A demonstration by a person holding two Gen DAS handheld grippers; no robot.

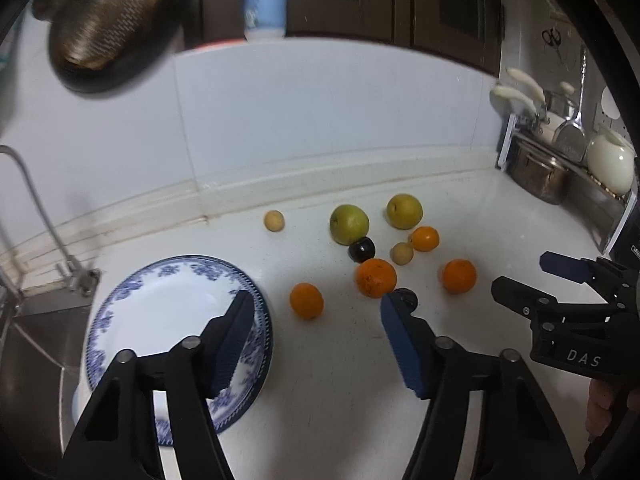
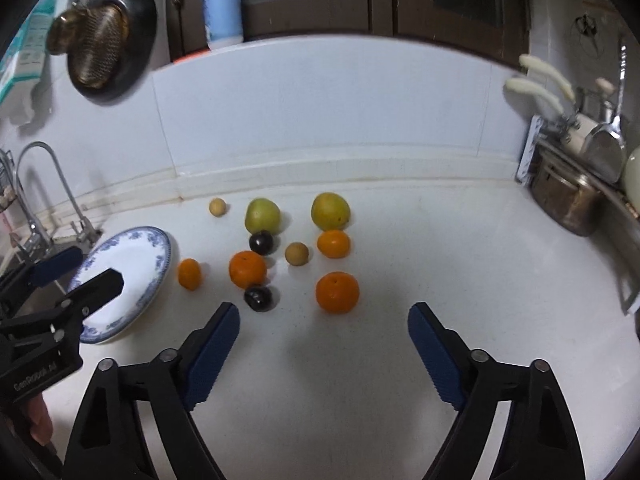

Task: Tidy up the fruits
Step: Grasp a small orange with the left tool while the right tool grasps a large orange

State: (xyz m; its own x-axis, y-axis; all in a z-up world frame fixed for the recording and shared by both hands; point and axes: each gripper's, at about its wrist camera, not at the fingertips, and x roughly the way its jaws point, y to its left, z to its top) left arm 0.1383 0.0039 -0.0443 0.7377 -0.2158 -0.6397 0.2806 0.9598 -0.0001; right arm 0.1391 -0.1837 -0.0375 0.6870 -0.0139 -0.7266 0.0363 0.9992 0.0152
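Note:
Loose fruit lies on the white counter (image 2: 360,360): several oranges, two yellow-green pears (image 2: 262,215) (image 2: 330,211), two dark plums (image 2: 259,298) (image 2: 261,242) and two small tan fruits. An empty blue-and-white plate (image 1: 160,312) (image 2: 132,256) sits to the left of them. My left gripper (image 1: 316,304) (image 2: 96,268) hovers open, one finger over the plate's rim, with a small orange (image 1: 306,301) showing in the gap, untouched. My right gripper (image 2: 324,314) (image 1: 524,274) is open just short of the nearest orange (image 2: 337,292) (image 1: 459,276), holding nothing.
A sink with a tap (image 2: 48,200) lies at the left beyond the plate. A steel pot (image 2: 568,200) and a rack of utensils (image 1: 568,136) stand at the right. A blue bottle (image 2: 222,8) sits on the ledge above the white backsplash, and a mesh strainer (image 1: 104,20) hangs at upper left.

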